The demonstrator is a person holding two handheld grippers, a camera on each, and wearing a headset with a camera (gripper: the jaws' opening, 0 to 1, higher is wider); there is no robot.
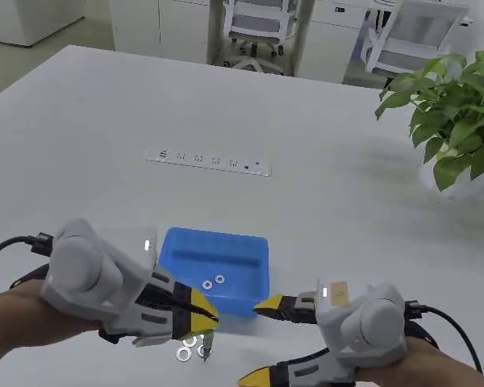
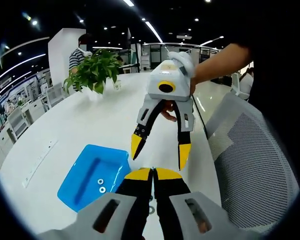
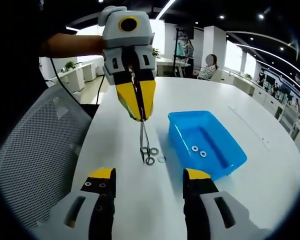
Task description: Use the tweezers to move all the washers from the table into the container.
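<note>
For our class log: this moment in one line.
left hand-held gripper: shut on tweezers; right hand-held gripper: open; table washers: three; blue container: two washers

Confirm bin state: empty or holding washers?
Not empty: two washers lie on the bin floor, clear in the head and right gripper views.

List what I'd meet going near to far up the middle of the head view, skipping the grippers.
loose metal washers on the white table → blue plastic container with two washers inside → long white power strip → white-framed office chair beyond the table's far edge
</note>
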